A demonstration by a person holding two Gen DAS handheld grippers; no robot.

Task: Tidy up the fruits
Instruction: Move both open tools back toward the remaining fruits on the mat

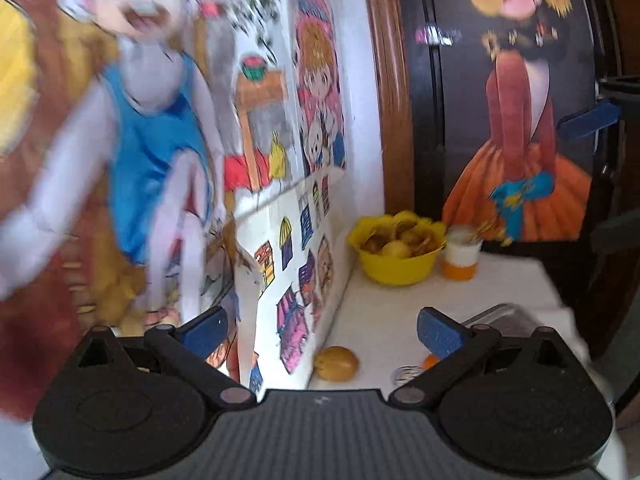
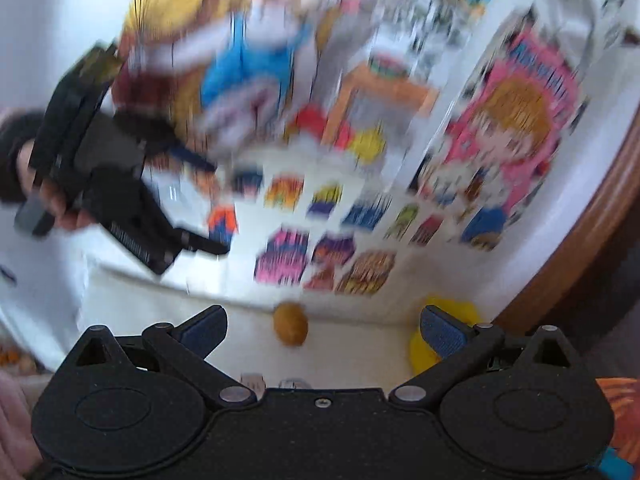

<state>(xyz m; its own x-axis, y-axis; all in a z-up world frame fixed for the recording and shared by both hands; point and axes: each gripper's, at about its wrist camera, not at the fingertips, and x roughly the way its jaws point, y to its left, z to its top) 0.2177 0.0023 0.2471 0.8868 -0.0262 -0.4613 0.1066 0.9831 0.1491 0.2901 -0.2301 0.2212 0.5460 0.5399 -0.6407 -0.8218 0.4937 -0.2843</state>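
A yellow bowl (image 1: pixel 394 258) holding several yellowish-brown fruits (image 1: pixel 397 249) stands at the back of a white table (image 1: pixel 400 304). One loose brown fruit (image 1: pixel 337 362) lies on the table by the wall, close in front of my left gripper (image 1: pixel 322 332), which is open and empty. My right gripper (image 2: pixel 322 330) is open and empty too; the same loose fruit (image 2: pixel 291 323) lies just ahead between its fingers. The yellow bowl (image 2: pixel 424 352) shows partly behind the right finger. The left gripper (image 2: pixel 120 196) appears at the left, held in a hand. The right wrist view is blurred.
A white jar with an orange base (image 1: pixel 461 254) stands right of the bowl. A wall with colourful cartoon drawings (image 1: pixel 296 264) borders the table's left side. A dark cabinet with a poster (image 1: pixel 520 120) stands behind. A metal object (image 1: pixel 492 314) lies at the table's right.
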